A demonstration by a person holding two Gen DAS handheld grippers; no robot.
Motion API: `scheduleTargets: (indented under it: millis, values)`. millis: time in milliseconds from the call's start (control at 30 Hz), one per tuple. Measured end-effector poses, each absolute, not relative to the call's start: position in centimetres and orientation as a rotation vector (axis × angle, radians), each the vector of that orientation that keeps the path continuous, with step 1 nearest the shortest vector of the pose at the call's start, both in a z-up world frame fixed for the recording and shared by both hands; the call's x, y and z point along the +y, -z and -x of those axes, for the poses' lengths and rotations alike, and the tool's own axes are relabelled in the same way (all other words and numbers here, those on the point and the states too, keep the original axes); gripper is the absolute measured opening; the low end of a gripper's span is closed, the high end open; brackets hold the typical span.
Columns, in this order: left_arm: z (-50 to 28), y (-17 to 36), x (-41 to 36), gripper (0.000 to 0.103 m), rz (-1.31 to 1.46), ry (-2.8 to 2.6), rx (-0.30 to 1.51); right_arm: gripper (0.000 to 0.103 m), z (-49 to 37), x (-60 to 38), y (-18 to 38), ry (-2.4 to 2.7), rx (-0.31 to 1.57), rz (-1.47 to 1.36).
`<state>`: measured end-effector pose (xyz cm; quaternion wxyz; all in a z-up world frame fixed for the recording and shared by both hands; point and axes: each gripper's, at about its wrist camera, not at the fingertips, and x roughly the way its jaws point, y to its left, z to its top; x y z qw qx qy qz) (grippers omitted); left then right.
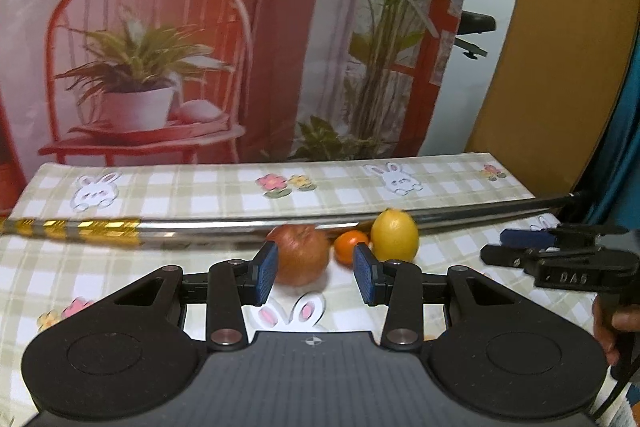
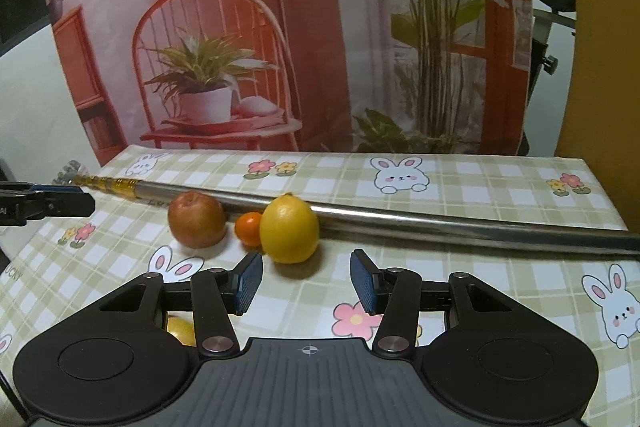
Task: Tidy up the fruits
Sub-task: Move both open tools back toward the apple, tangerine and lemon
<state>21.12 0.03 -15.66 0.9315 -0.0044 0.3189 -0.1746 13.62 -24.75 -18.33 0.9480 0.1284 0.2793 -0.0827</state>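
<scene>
**Lining up on the fruit row, nothing gripped yet**

Hovering both tools short of the fruit. Left gripper (image 1: 315,273): jaws apart, nothing between the pads; the apple (image 1: 301,254) sits just beyond the gap, partly hidden behind the left pad. Right gripper (image 2: 306,281): jaws apart too, empty, with the lemon (image 2: 289,229) just ahead of the opening and slightly left of centre.

Layout on the checked tablecloth (image 2: 460,267): apple, small orange (image 2: 249,229), lemon in a rough line, all resting against or just in front of a long metal rod (image 2: 440,221) with a gold-wrapped end (image 1: 80,229). Orange and lemon look to be touching; apple stands a little apart from the orange. Something yellow (image 2: 181,331) shows under the right tool body; can't tell what it is.

Step, as I read it: approach/pre-grasp, no fruit picked. No bowl or tray in either view, so the drop target is unknown.

Next move needs:
- One tool committing; both closing in on the row would crowd each other.
- Left on the apple is the clean pick, since it has free space on its outer side.
- Lemon is wide against the present gap, so open further before advancing.
- Watch the rod: a push on the fruit could roll it.
</scene>
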Motion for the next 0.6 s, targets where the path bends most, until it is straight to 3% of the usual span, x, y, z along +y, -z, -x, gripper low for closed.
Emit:
scheduleTargets:
  millis: [133, 233, 400, 600]
  values:
    - [-23.5, 15.8, -2.0, 0.043, 0.006, 0.398, 0.673, 0.045, -14.0, -25.6, 18.8, 0.182, 0.567, -0.279]
    - [-25.8, 16.9, -3.8, 0.035, -0.031, 0.403, 0.722, 0.045, -14.1, -26.0, 19.2, 0.191, 0.567, -0.293]
    - [-28.5, 19.1, -5.9, 0.035, -0.108, 0.427, 0.763, 0.046, -13.9, -26.8, 20.0, 0.204, 0.572, -0.334]
    - [-31.1, 20.7, -6.0, 0.027, -0.012, 0.431, 0.811, 0.046, -13.5, -27.5, 21.1, 0.214, 0.584, -0.371]
